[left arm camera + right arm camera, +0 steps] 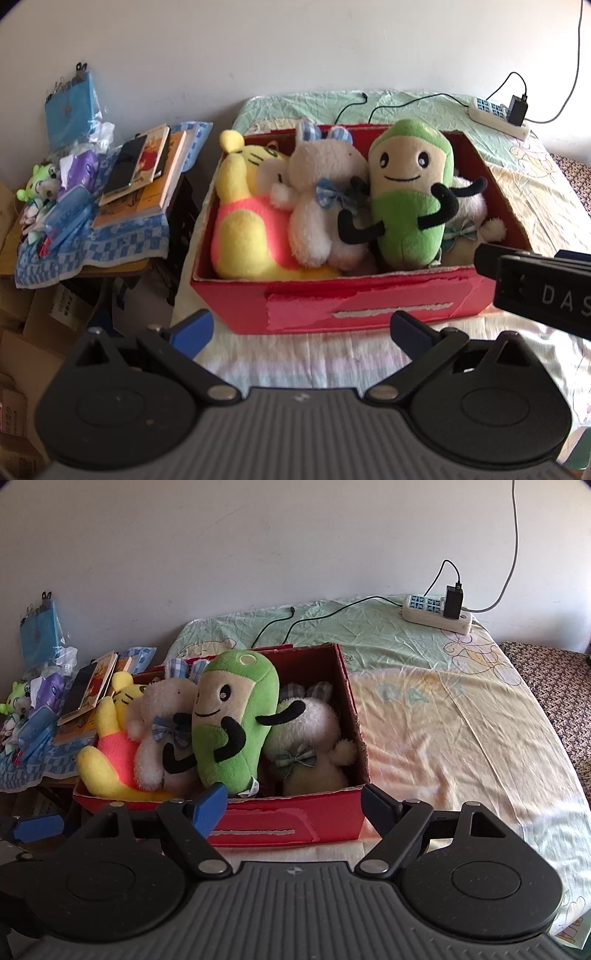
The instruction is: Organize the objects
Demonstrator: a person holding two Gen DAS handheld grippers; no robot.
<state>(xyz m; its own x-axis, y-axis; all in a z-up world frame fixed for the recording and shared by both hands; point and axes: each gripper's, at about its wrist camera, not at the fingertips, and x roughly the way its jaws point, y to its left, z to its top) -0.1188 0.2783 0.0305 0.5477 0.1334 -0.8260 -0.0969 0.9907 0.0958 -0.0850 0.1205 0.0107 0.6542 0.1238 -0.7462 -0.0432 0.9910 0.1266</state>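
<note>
Sitting just beyond both spread grippers: red toy box.

A bed covered in a crumpled pastel cartoon-print sheet carries the red box near its front left corner. Far back by the wall lies a white power strip with a black charger plugged in, its black cables trailing across the sheet.

Four plush toys, one red box, one power strip
</note>
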